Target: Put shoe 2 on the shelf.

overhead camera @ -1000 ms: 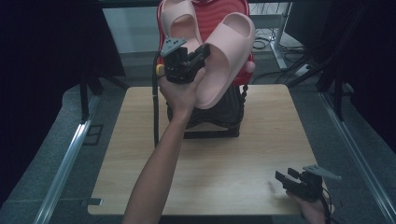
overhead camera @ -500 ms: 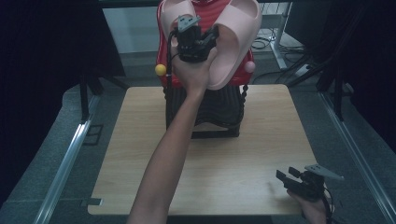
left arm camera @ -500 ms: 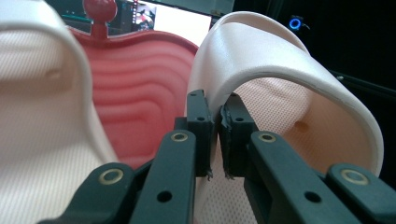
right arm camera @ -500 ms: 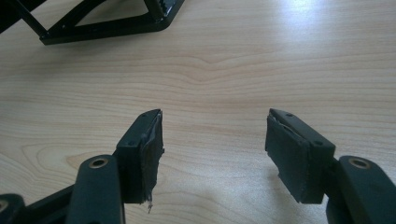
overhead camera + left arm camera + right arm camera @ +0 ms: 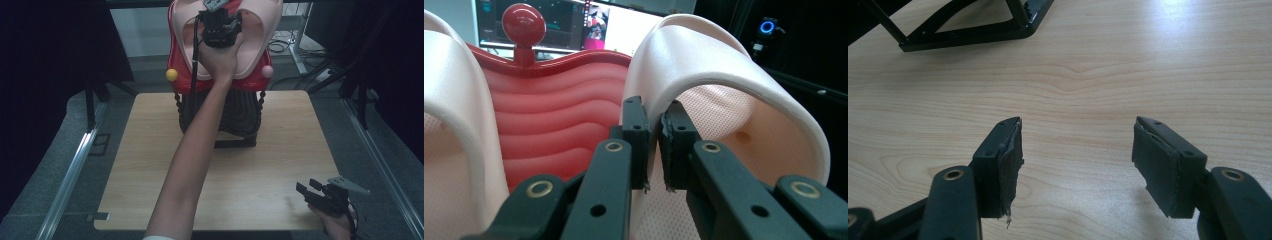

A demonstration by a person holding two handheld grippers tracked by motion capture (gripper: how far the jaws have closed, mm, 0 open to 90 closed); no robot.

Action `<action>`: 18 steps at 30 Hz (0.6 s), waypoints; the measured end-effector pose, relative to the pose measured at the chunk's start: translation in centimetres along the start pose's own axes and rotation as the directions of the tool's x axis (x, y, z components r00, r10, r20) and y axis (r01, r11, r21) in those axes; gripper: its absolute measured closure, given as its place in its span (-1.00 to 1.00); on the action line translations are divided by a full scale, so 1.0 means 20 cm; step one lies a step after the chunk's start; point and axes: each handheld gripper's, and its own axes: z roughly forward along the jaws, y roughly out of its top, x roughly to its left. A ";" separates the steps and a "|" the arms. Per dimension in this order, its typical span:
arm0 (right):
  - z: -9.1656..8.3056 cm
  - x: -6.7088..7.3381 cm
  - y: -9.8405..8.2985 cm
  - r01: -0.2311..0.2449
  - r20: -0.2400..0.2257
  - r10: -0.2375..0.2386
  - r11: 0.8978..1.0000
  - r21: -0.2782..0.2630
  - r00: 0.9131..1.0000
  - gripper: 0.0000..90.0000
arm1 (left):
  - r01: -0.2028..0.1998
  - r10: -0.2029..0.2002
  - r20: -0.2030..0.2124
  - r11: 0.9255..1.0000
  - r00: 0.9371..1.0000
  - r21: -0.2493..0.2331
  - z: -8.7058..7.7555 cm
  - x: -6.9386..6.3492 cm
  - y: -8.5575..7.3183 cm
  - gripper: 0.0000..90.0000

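Your left tongs (image 5: 220, 31) are up at the far edge of the scene, arm stretched over the bench (image 5: 150, 165), pinching the strap edge of the right pink slipper (image 5: 260, 35). In the left gripper view the 2 jaws are pressed together on the inner rim of that slipper's arch, thin foam between the pads (image 5: 639, 142). The slipper sits against the red ribbed rack (image 5: 180, 82), strap toward you, sole lying on the rack face. Left pink slipper (image 5: 186, 30) lies just beside it on the same rack, with a strip of red ribbing between the 2 in the left gripper view. Red ball knob (image 5: 524, 25) stands on the rack's top edge. In the high view a yellow knob (image 5: 172, 75) is at the rack's left side and a pink knob (image 5: 267, 71) at its right. The rack stands on a black frame (image 5: 240, 125) at the far middle of the bench.

Your right tongs (image 5: 309, 192) are at the near right corner of the bench, low over the wood, well apart from the rack. Jaws spread wide, nothing between them; the right gripper view has bare wood grain in the gap and a corner of the black frame's base at the top left. Pads (image 5: 1010, 170) look worn, with frayed edges. Monitor (image 5: 574, 25) is lit behind the rack.
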 end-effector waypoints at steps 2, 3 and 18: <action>0.00 0.00 0.00 0.001 -0.002 -0.001 1.000 -0.001 1.000 -0.18 | -0.001 0.001 -0.012 1.000 1.000 0.006 0.02 0.01 0.00 0.83; 0.00 0.00 0.00 0.005 -0.002 -0.005 1.000 0.000 1.000 -0.18 | 0.002 -0.002 -0.014 1.000 1.000 0.010 0.03 0.01 0.00 0.83; 0.00 0.01 0.00 0.013 0.001 -0.013 1.000 0.003 1.000 -0.18 | -0.007 0.006 0.030 0.999 1.000 0.043 0.03 0.05 -0.04 0.17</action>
